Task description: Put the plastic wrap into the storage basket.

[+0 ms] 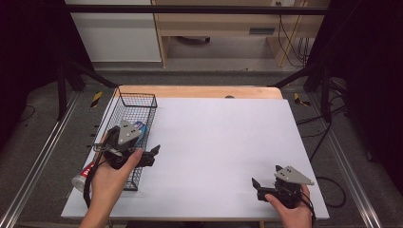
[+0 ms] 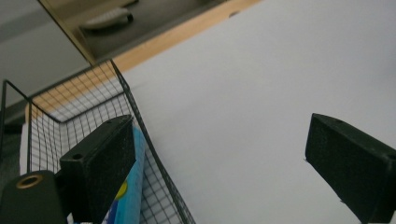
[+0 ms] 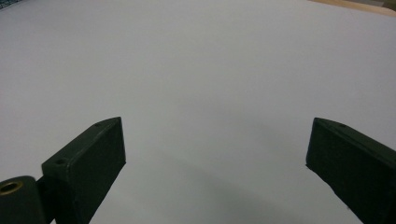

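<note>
The right tongs (image 1: pixel 260 189) hang near the tabletop's (image 1: pixel 223 142) front right corner, jaws wide apart with nothing between them. At the front left, the left tongs (image 1: pixel 151 156) stand spread just as wide, gripping nothing, at the right wall of the wire basket (image 1: pixel 142 100). The toothpaste tube (image 1: pixel 84 175) lies in that basket, its long axis running front to back, its capped end poking out past the front end towards the person, its blue body just beside one jaw. I judge the risk to be a jaw catching the mesh and dragging the basket, or nudging the overhanging tube out.
</note>
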Tool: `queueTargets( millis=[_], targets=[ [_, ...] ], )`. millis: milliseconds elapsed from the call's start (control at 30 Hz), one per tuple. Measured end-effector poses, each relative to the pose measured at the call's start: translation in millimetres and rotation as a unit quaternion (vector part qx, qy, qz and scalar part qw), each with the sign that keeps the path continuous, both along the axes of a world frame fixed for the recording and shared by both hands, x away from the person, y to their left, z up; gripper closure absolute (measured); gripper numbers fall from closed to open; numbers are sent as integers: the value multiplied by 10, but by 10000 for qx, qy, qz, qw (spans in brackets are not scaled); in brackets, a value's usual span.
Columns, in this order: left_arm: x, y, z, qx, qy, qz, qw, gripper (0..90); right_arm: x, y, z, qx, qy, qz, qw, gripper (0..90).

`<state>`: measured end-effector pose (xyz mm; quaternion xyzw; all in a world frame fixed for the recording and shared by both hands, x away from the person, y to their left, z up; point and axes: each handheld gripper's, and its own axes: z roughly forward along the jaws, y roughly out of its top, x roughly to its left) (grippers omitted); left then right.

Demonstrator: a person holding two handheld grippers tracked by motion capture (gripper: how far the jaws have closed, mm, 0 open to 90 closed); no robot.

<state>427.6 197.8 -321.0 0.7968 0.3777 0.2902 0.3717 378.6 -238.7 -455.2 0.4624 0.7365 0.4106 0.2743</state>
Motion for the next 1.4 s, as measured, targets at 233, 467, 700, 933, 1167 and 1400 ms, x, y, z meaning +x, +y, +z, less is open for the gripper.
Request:
queueTargets(
  millis=[233, 467, 700, 933, 1167, 1400],
  targets=[
    [-48, -130, -211, -304, -35, -196, 9993, 81, 11, 3, -11, 9, 40, 2, 10000, 52],
    [-95, -315, -370, -355, 55, -526, 9980, 73, 11, 1, -22, -13, 69, -38, 10000, 54],
    [-106, -528, -438, -517, 121, -1008, 9935, 57, 8, 1, -23, -24, 87, -19, 10000, 43],
    [-71, -790, -565, -637, 212, -1346, 9886, 55, 5, -10, -17, 14, 53, -45, 10000, 44],
    [-6, -968, -708, -570, 288, -1550, 9858, 55, 5, -23, -14, 28, 42, -41, 10000, 46],
    [77, -970, -949, -541, 344, -1585, 9853, 54, 2, -11, -14, 37, 40, -22, 10000, 46]
  ],
)
